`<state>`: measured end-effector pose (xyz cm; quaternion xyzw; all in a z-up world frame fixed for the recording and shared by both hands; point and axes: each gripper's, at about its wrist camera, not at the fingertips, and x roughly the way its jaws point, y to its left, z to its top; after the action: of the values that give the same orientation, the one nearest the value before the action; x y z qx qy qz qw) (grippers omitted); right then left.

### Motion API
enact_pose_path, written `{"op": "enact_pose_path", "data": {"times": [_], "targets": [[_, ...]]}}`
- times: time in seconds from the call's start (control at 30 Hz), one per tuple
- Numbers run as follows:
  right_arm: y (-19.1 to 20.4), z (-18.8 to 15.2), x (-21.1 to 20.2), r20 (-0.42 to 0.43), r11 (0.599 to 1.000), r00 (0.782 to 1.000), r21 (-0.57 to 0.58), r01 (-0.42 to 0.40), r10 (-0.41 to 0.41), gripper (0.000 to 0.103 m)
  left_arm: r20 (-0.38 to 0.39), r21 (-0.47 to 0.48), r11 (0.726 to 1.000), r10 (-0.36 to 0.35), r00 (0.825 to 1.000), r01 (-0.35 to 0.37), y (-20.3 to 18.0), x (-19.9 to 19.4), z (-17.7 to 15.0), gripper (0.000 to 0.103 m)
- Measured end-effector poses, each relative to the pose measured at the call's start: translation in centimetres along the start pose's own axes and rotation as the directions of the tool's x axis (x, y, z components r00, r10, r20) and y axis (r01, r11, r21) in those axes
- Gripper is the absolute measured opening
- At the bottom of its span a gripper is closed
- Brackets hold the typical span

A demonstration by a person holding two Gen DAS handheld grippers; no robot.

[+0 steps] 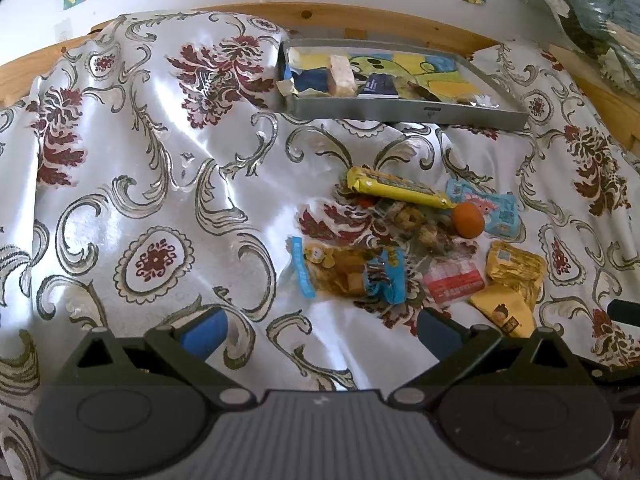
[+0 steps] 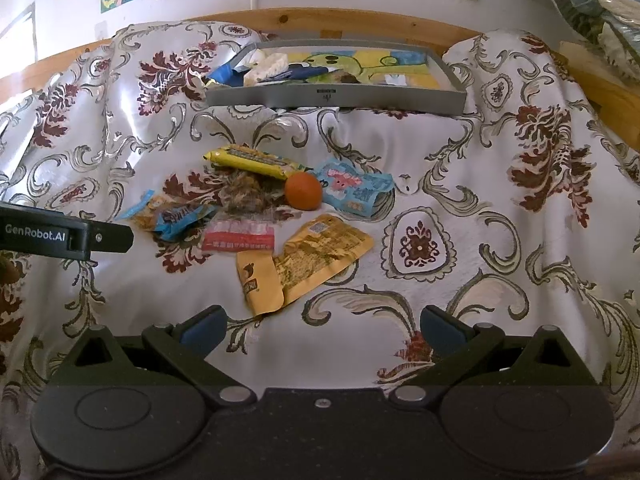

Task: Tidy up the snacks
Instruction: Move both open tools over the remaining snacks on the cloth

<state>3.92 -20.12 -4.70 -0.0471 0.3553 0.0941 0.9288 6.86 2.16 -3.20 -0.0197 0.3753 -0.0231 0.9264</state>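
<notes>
Snacks lie in a loose pile on the cloth (image 2: 400, 152), near side of the tray (image 2: 336, 98), which already holds a few packets. Left gripper (image 1: 320, 326) and right gripper (image 2: 320, 326) both spread wide, nothing held, hovering short of the pile. Judgement: foil pouches (image 2: 320, 248) are light, crinkly, slippery; pinch a flat sealed edge. Yellow bar (image 2: 254, 162) is stiffer; take it across the middle. Orange ball (image 2: 303, 191) touches the bar's end, likely rolls; grip it at its widest part, gently.
</notes>
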Motion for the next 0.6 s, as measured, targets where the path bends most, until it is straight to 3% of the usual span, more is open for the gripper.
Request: {"op": "enact_pose_path", "data": {"times": [0.6], "targets": [[0.1,1.5,1.4,0.009,1.000,1.000,0.006,0.006,-0.006,0.102,0.066,0.020,1.000,-0.012,0.998,0.010,0.3,1.1,1.2,0.103]]}}
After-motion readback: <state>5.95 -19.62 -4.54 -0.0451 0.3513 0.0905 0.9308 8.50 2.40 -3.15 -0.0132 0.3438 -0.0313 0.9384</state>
